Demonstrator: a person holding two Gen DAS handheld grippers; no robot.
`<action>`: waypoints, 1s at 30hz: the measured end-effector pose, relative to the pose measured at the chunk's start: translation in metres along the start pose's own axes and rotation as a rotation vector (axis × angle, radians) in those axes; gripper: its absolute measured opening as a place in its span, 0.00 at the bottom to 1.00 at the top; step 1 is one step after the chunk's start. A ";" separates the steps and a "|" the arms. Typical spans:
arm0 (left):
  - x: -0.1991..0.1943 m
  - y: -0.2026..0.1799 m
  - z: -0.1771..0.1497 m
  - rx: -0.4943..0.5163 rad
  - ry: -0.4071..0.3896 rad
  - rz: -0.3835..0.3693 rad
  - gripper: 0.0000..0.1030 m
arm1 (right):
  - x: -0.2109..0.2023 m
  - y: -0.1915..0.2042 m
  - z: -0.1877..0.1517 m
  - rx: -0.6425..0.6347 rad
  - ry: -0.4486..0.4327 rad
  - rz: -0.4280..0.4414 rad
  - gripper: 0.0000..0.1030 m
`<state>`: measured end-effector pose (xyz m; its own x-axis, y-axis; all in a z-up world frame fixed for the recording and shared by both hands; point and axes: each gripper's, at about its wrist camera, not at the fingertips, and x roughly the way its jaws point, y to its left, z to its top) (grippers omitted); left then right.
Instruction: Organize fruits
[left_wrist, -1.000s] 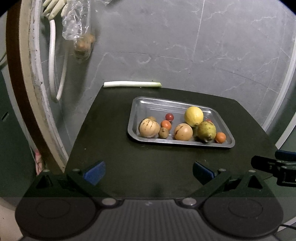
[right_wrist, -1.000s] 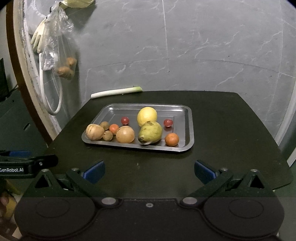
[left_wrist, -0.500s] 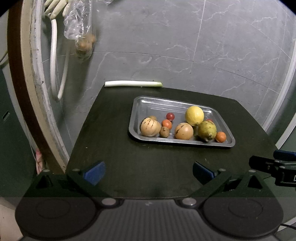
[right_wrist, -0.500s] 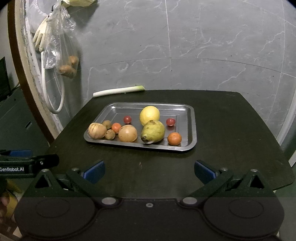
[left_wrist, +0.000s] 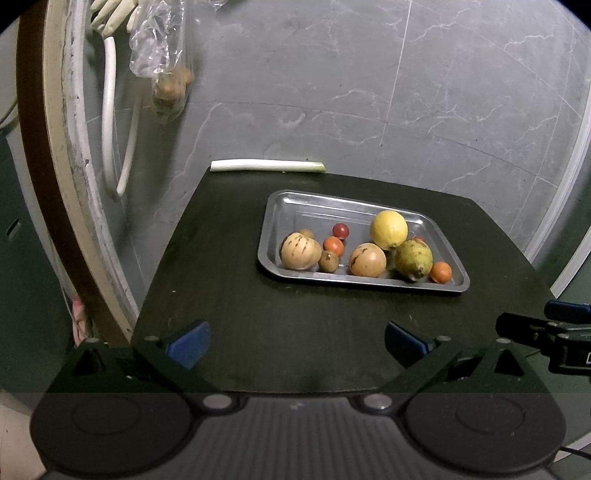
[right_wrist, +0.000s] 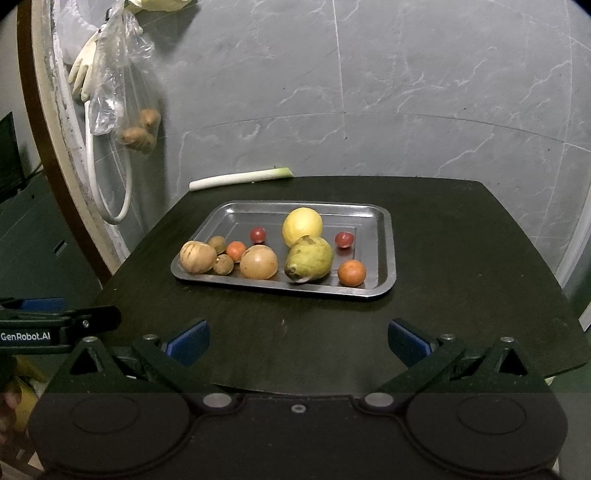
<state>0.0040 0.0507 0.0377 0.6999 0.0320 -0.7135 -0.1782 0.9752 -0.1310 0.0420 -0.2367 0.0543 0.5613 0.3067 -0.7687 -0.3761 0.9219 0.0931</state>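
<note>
Blue-padded claws (left_wrist: 295, 343) (right_wrist: 297, 341) wide apart, empty.

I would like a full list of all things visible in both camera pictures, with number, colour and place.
tray: 1, silver, on the table
table: 1, black, against the grey wall
lemon: 1, yellow, tray back
pear: 1, green, tray front, touching the lemon
leek: 1, white-green, table's far edge
bag: 1, clear, hanging left
left claw: 1, black, blue pads, open
right claw: 1, black, blue pads, open

Dim, sharp, fisheye-warped edges
</note>
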 end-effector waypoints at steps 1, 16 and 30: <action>0.000 0.000 0.000 0.000 0.000 0.001 0.99 | 0.000 0.000 0.000 0.001 0.000 0.000 0.99; 0.000 0.001 0.000 0.002 0.002 -0.001 1.00 | 0.001 -0.001 0.000 0.000 0.002 0.002 0.99; 0.000 0.002 0.001 0.003 0.003 -0.003 0.99 | 0.001 -0.002 0.000 0.003 0.004 0.003 0.99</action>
<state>0.0044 0.0532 0.0377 0.6980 0.0285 -0.7155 -0.1740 0.9760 -0.1308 0.0434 -0.2383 0.0529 0.5569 0.3087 -0.7711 -0.3758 0.9216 0.0975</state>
